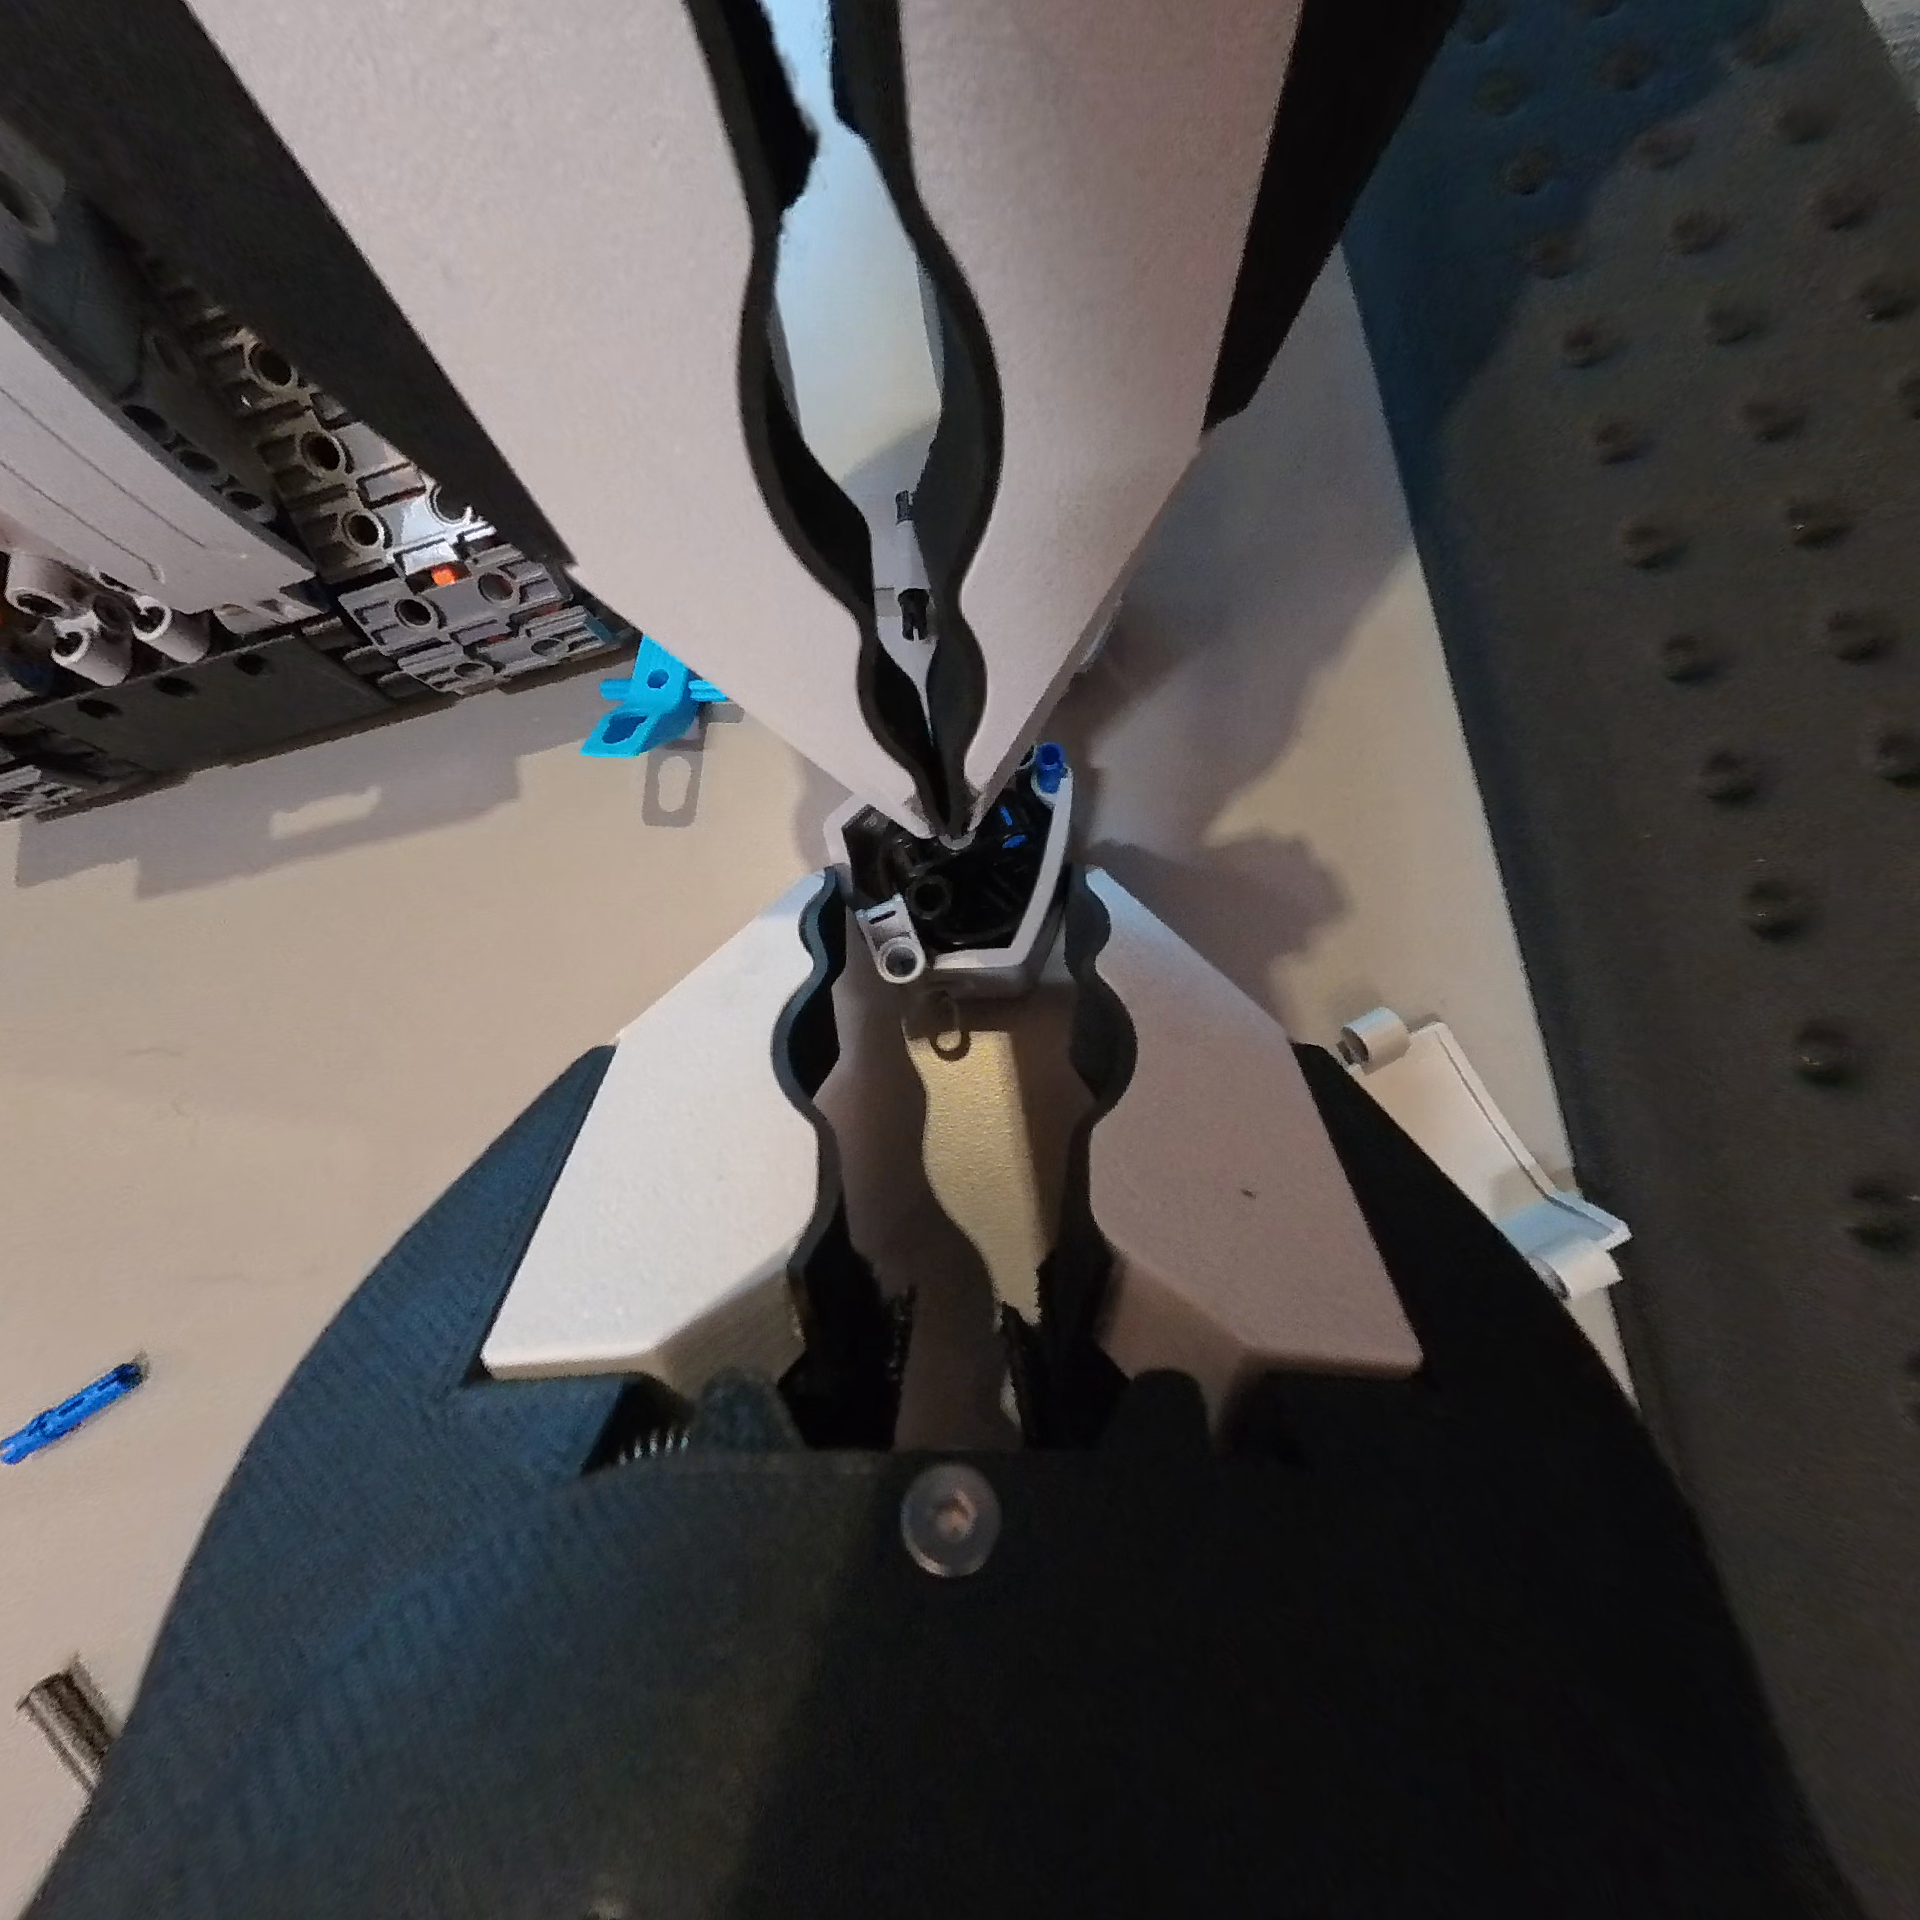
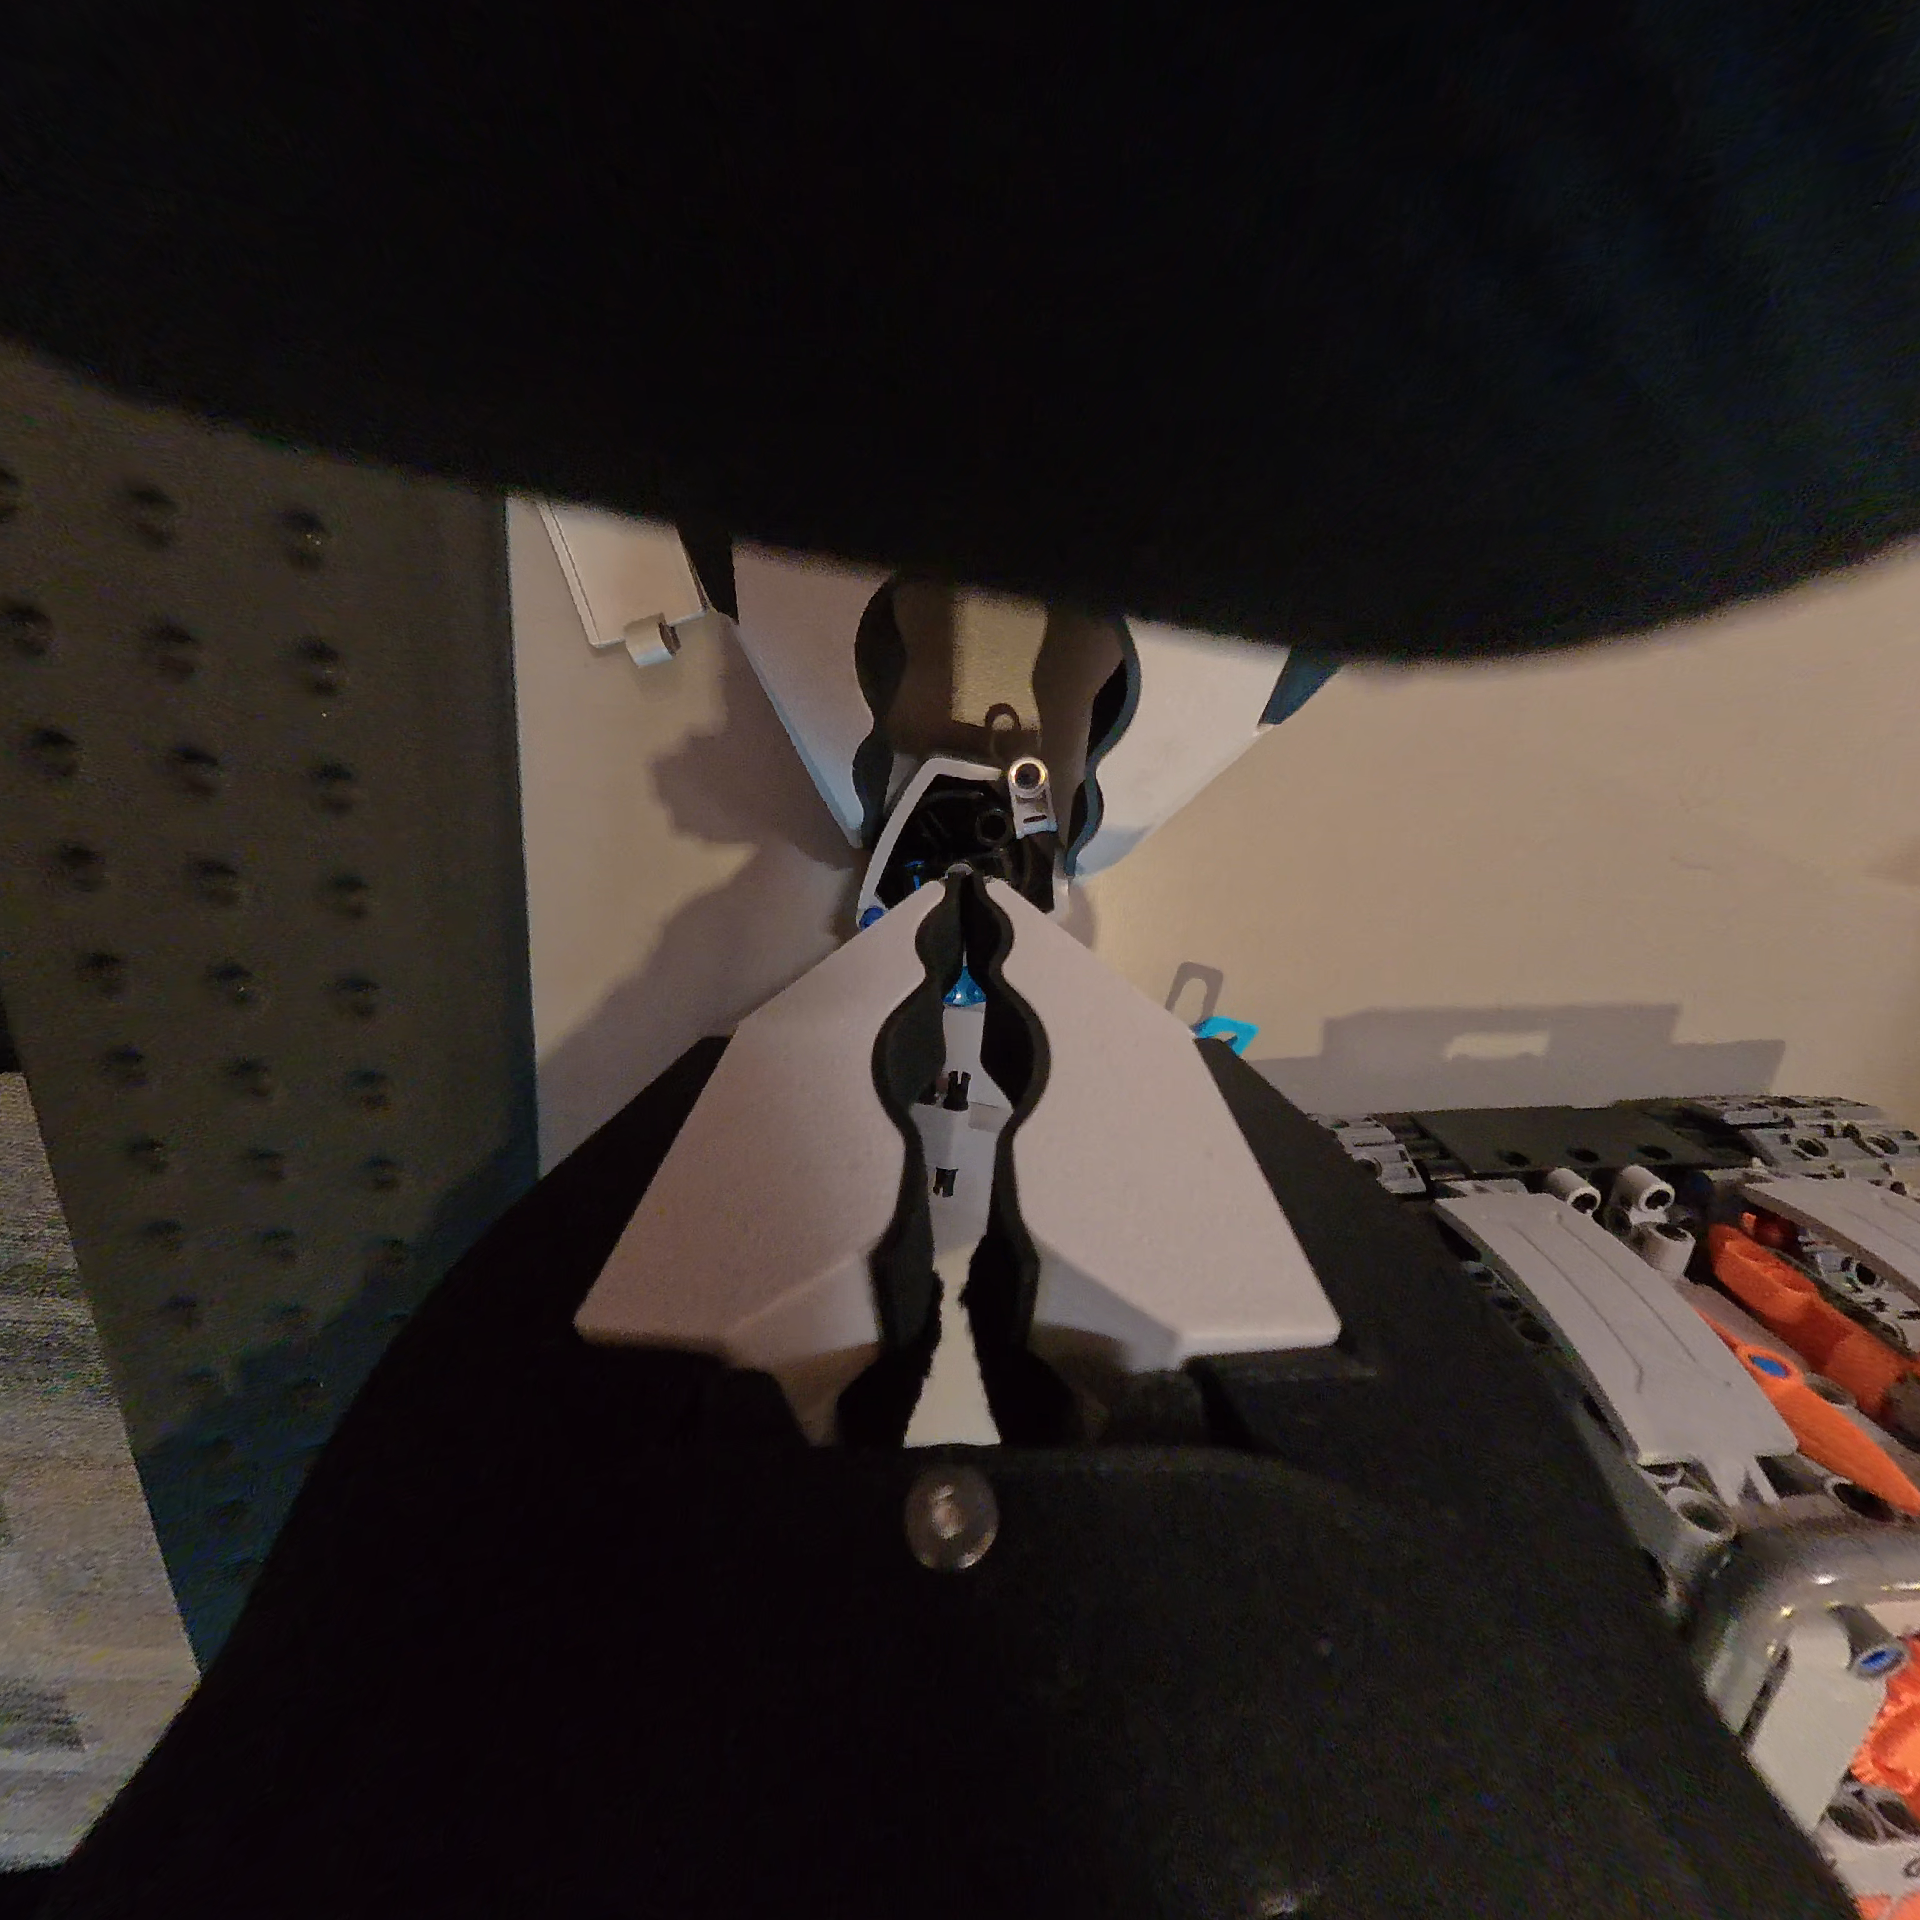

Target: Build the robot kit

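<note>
A small grey-and-black brick assembly point(image 1: 956, 894) is held above the beige table point(image 1: 260, 1039), clamped between the fingers of the left gripper point(image 1: 951, 935), whose jaws stand a little apart, closed on its grey shell. The right gripper point(image 1: 948, 821) meets it from the opposite side, its jaws nearly together with the tips pressed into the black core; whether a part is pinched there cannot be told. One blue pin point(image 1: 1051, 764) protrudes from the shell's edge. No container is seen. A large brick model point(image 2: 1662, 1299) with grey panels and orange parts lies to one side on the table, and a dark perforated board point(image 1: 1714, 727) bounds the other side, leaving a narrow strip of table between. One light-blue connector point(image 1: 644, 712), one dark-blue pin point(image 1: 68, 1413) and one white curved panel point(image 1: 1475, 1132) are scattered loose.
</note>
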